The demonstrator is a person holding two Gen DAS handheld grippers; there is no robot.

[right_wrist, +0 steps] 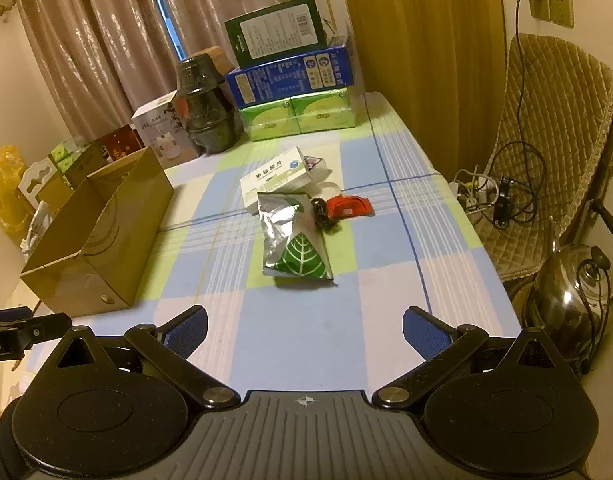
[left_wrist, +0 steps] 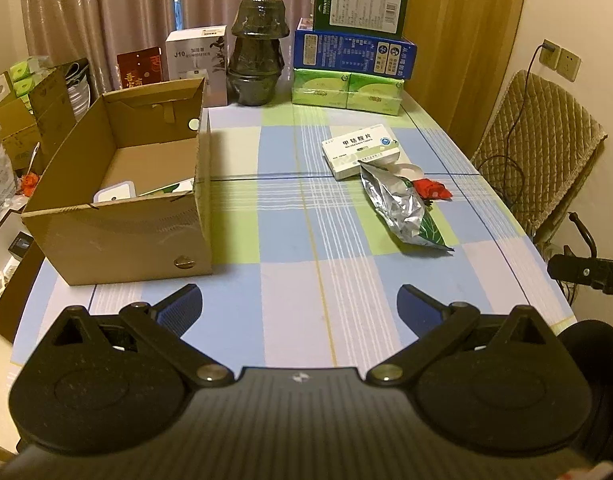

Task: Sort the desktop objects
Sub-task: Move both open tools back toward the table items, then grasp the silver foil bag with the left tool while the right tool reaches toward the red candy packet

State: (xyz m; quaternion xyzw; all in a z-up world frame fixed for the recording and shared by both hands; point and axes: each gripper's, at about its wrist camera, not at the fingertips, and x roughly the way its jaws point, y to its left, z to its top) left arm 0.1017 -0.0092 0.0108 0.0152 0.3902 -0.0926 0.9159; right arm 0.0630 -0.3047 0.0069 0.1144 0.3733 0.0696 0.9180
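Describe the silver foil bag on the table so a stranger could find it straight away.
On the checked tablecloth, right of the open cardboard box, sits a small cluster of items. The foil bag lies nearest, its far end against the white medicine box. Only it is crinkled silver with a green leaf print.

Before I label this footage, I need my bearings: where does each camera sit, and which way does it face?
Left wrist: on the left gripper, low at the table's near edge, facing the open cardboard box and checked tablecloth; its own fingers spread wide, the other gripper's tip at right.
Right wrist: on the right gripper, further right, facing the foil pouch and medicine box; fingers apart, kettle at right.
Shared: box, pouch, medicine box, red item, stacked cartons.
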